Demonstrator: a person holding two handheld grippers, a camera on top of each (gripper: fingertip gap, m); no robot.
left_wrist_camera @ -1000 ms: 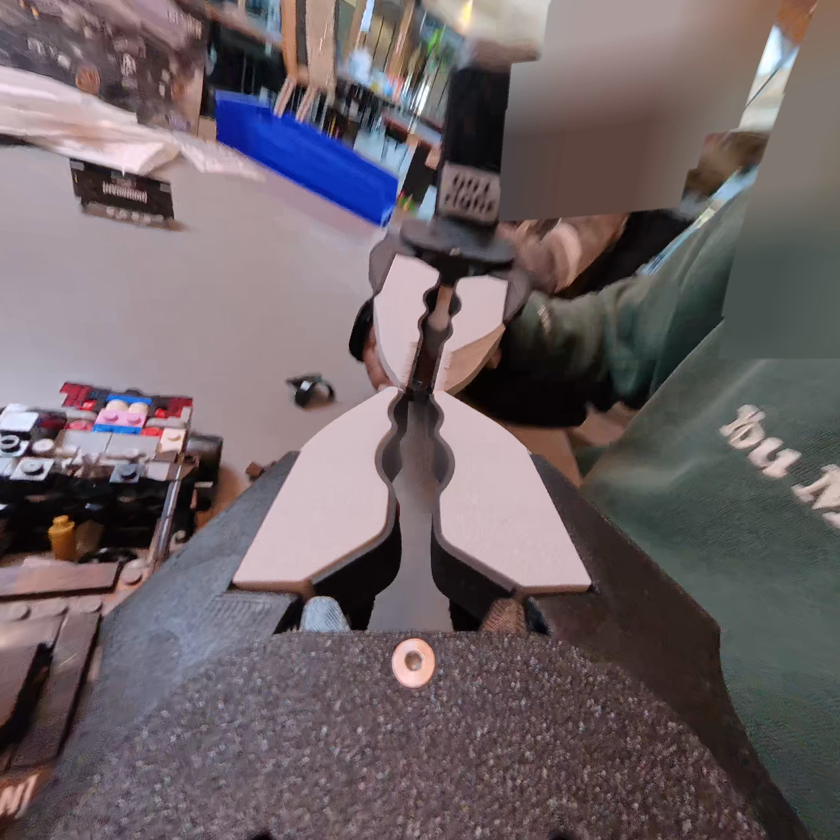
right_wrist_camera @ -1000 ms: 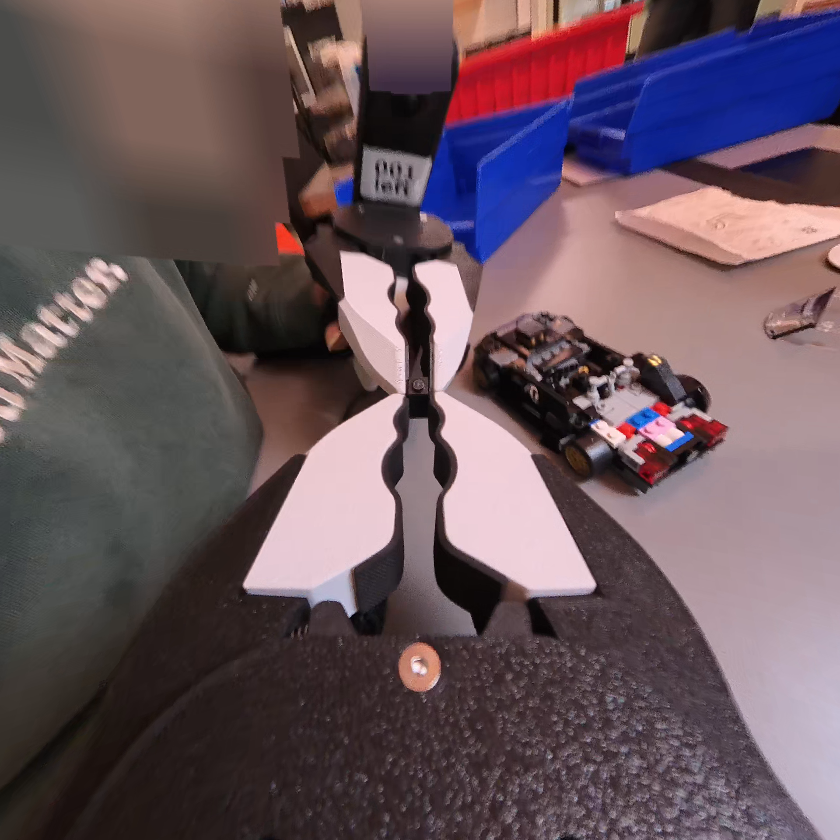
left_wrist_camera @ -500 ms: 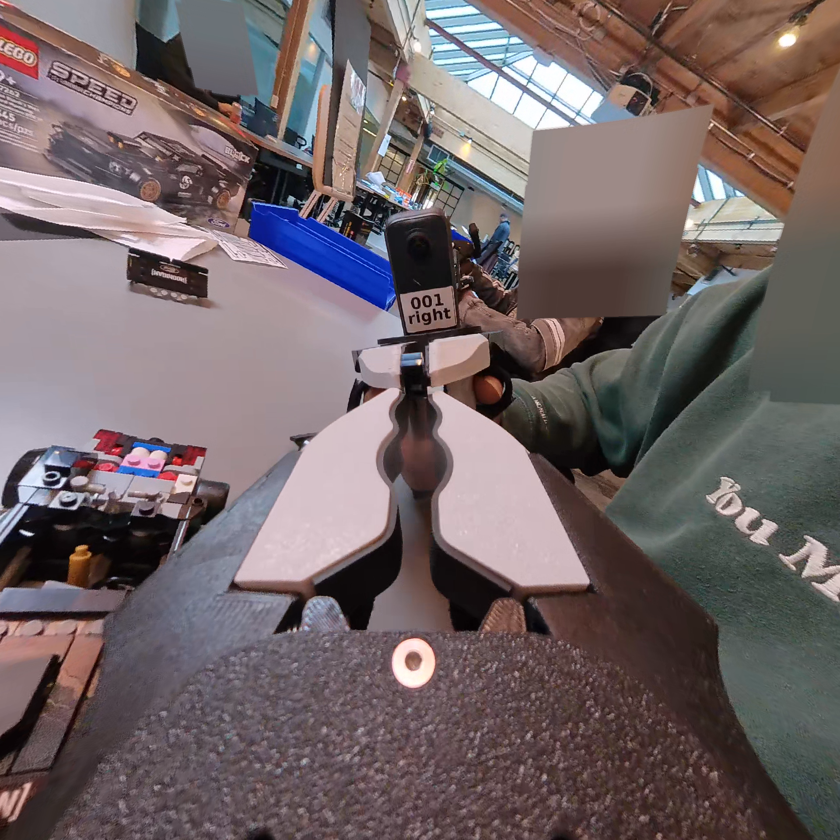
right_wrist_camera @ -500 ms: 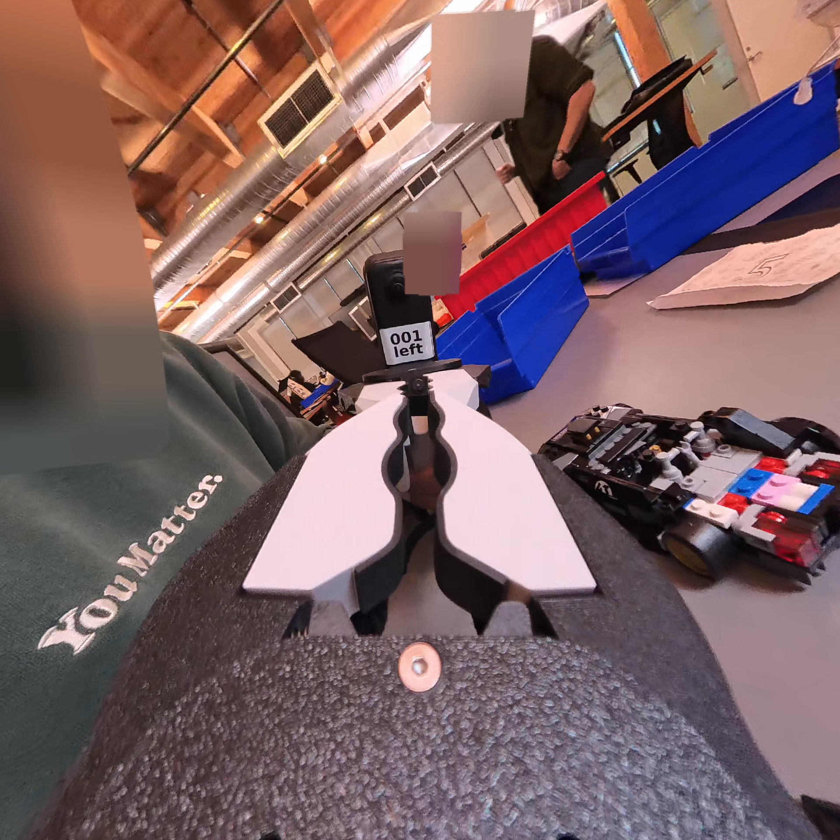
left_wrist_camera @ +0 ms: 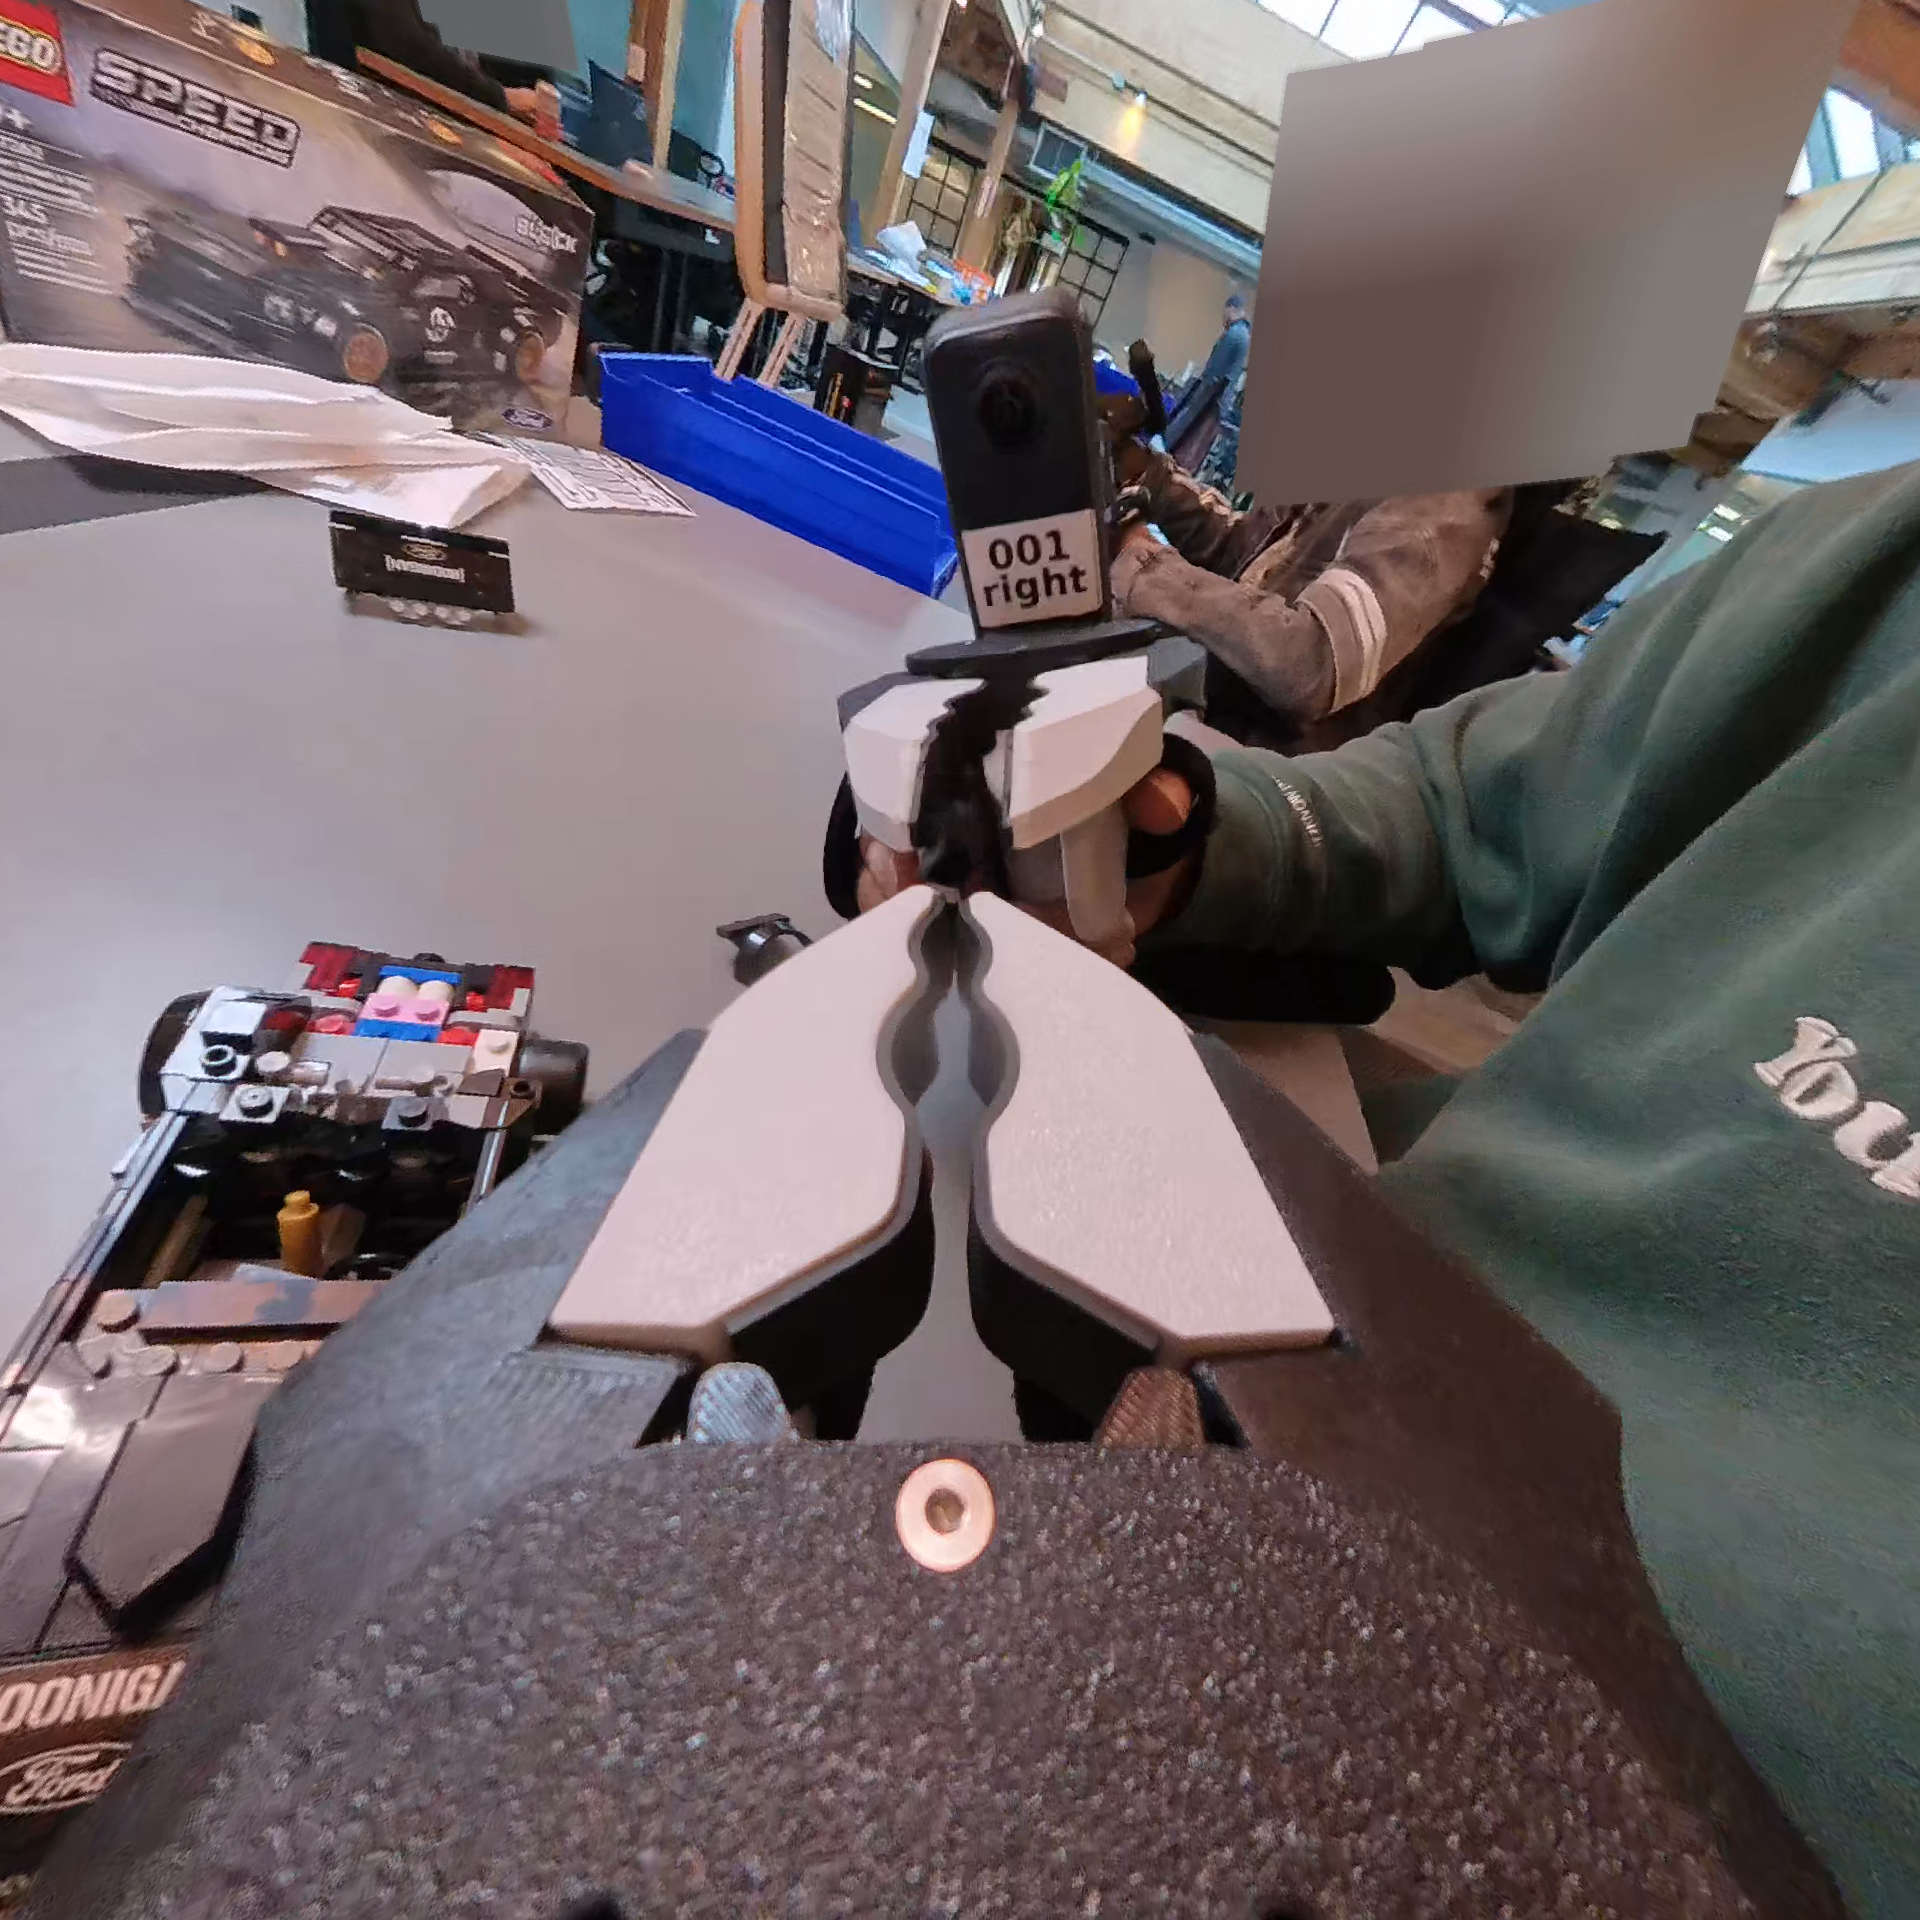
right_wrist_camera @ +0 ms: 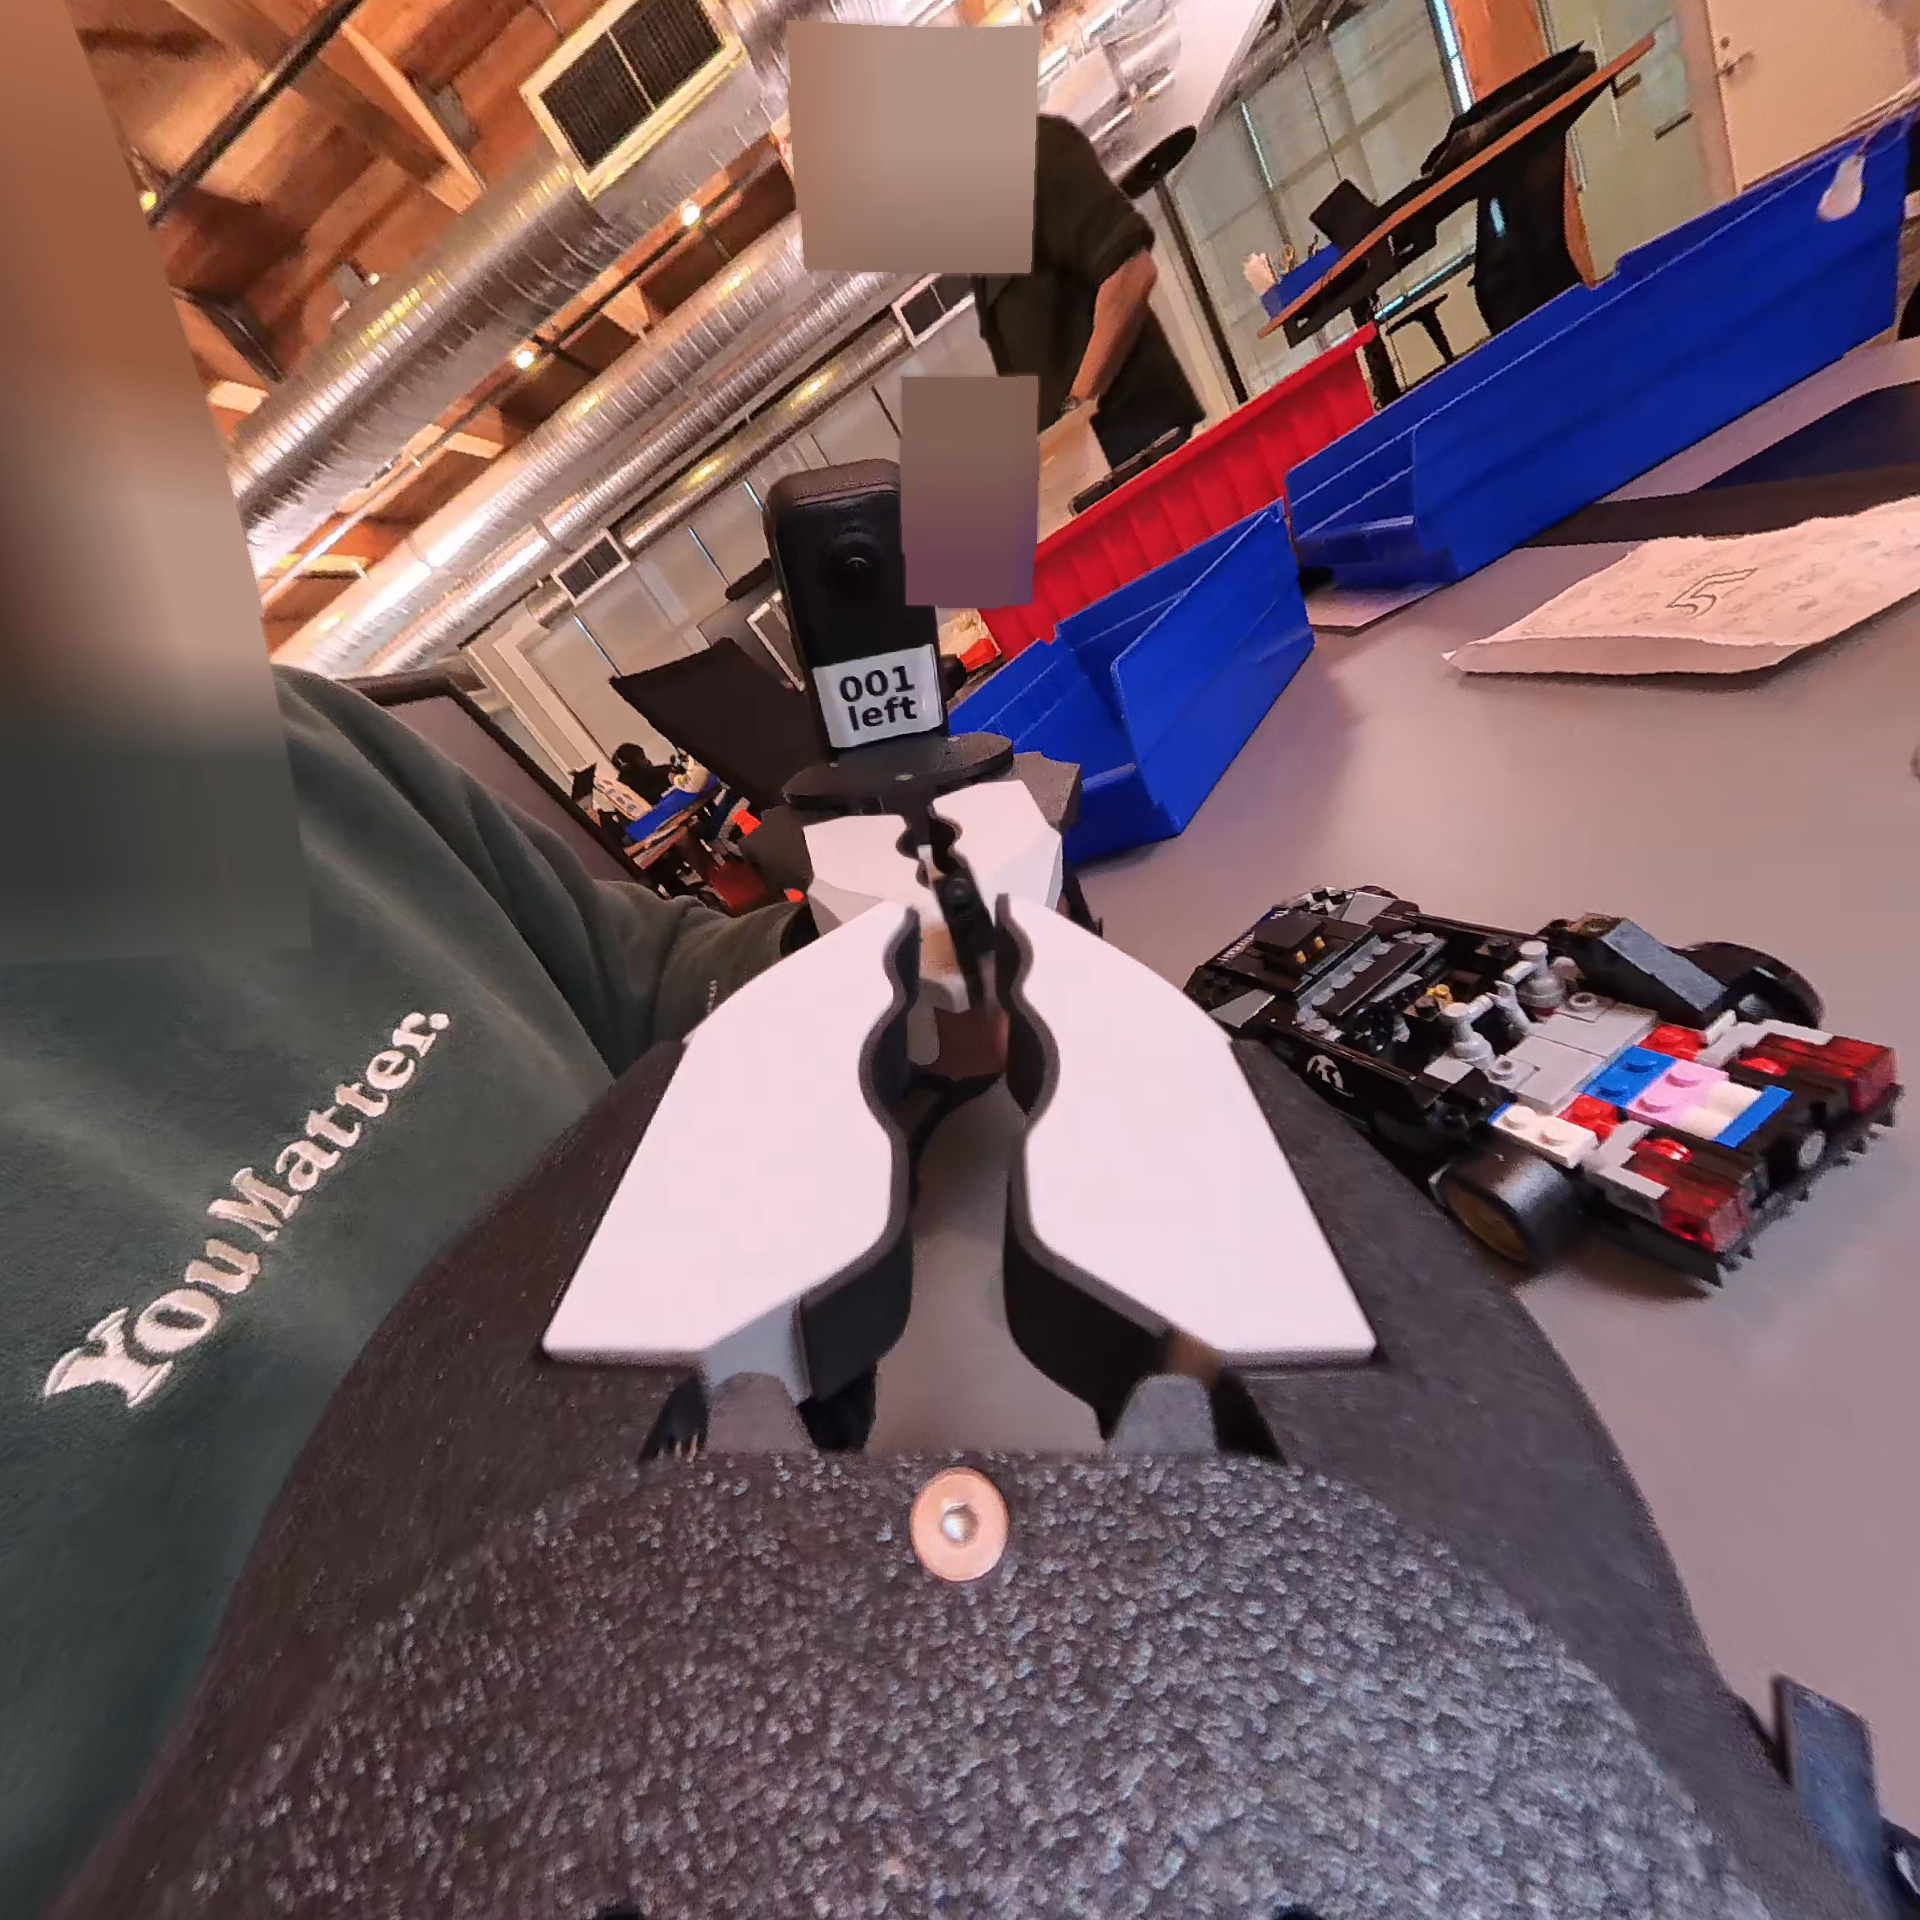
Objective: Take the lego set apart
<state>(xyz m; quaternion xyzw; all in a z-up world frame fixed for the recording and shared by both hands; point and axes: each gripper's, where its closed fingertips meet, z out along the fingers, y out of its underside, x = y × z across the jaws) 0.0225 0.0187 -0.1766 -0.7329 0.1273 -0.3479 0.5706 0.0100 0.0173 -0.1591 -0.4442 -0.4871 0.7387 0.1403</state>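
A black lego car [left_wrist_camera: 343, 1081] with grey, red, blue and pink bricks showing on top stands on the grey table [left_wrist_camera: 312, 748]. It lies left of my left gripper and right of my right gripper [right_wrist_camera: 1558, 1070]. The two grippers meet tip to tip in the air above the table. My left gripper [left_wrist_camera: 951, 902] is shut on a small black piece [right_wrist_camera: 961, 914]. My right gripper [right_wrist_camera: 958, 912] stands a little open around that piece, with a gap showing beside it. A small loose black part [left_wrist_camera: 764, 940] lies on the table near the tips.
The lego box [left_wrist_camera: 281, 218], a white paper bag [left_wrist_camera: 239, 436] and a black plate [left_wrist_camera: 421, 566] lie at the back. Blue bins [right_wrist_camera: 1143, 675] and a paper sheet [right_wrist_camera: 1683, 613] sit behind the car. The person's green sleeve [left_wrist_camera: 1558, 831] fills one side. The grippers are tip to tip, or close to it.
Both grippers have tilted up from looking down at the table to nearly level, still tip to tip. The right gripper's tips have parted a little.
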